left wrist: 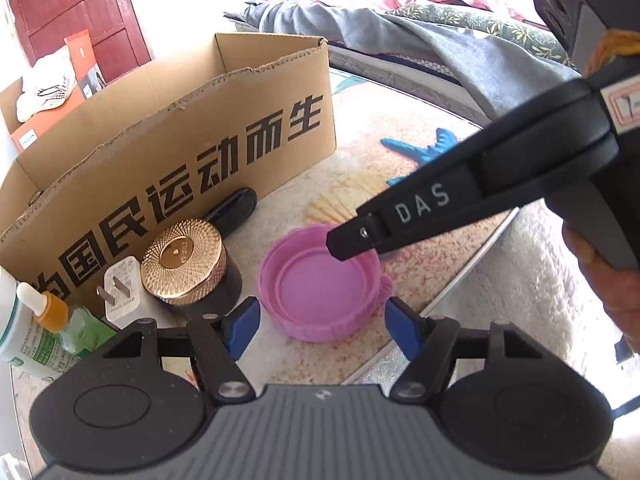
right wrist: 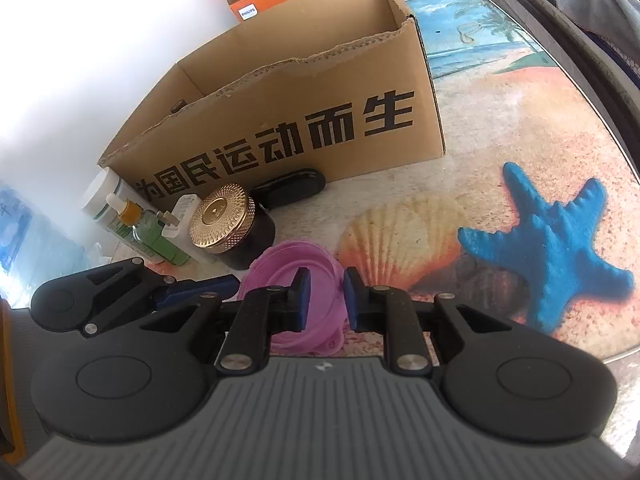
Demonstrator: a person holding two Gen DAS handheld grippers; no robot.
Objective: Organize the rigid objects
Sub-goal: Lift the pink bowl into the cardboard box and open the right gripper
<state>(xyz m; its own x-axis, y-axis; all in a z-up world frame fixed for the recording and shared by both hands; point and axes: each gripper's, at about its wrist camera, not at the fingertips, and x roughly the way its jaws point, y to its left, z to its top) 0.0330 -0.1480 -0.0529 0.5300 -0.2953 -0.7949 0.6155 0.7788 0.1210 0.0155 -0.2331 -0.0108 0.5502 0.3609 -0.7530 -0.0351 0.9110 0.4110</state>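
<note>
Blue pads (right wrist: 304, 300) of the right gripper (right wrist: 325, 298) are straddling the far wall of the pink lid (right wrist: 280, 268), narrowly parted, not visibly pinching. Left gripper (left wrist: 320, 324) is hanging spread wide, lid (left wrist: 320, 284) lying just ahead between its fingers, cardboard box (left wrist: 168, 136) beyond-left.

Pink lid (left wrist: 320, 280), gold-patterned jar (left wrist: 182, 250), brown box (left wrist: 168, 128) with black lettering.

cardboard box (right wrist: 280, 120) open on top, jar (right wrist: 236, 228) (gold-lidded) crowding its front
</note>
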